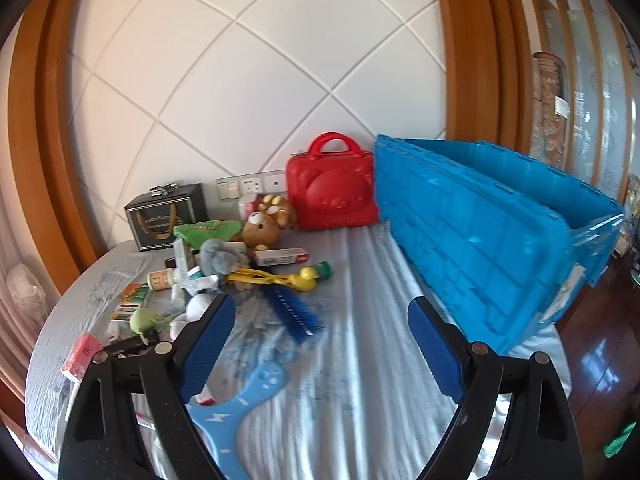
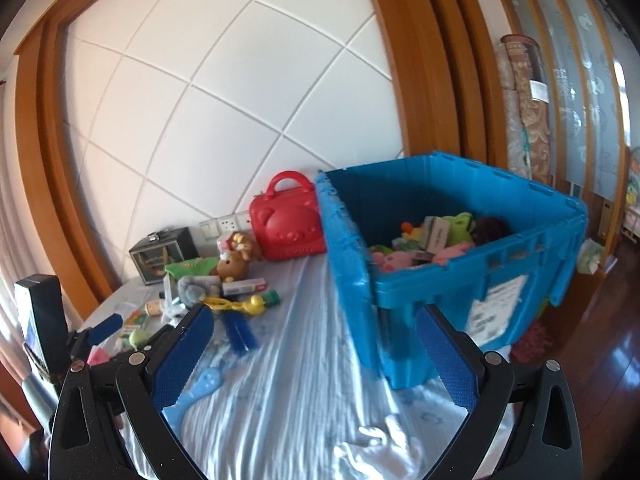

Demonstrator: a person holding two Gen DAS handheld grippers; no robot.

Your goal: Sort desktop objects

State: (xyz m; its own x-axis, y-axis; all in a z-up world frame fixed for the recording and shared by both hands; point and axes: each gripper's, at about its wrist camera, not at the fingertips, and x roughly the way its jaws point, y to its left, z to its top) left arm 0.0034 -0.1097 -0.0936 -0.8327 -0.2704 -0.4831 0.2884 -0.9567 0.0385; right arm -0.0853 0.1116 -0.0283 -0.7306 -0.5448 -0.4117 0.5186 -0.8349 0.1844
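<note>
Fingers of both grippers, left (image 1: 320, 344) and right (image 2: 312, 344), spread apart, empty. Blue brush (image 1: 294, 314) nearest left fingers (image 1: 208, 344), ahead-left, long axis slanting away; blue bin (image 2: 460, 280) lying right.

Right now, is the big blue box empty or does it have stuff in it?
It has stuff in it. The blue crate is open on top, and the right wrist view shows toys piled inside, well below the rim.

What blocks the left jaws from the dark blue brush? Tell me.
Nothing visible. The left gripper is open and empty above bare tablecloth, and the dark blue brush lies just ahead, toward its left finger. The yellow duck tongs lie beyond the brush, not in between.
</note>
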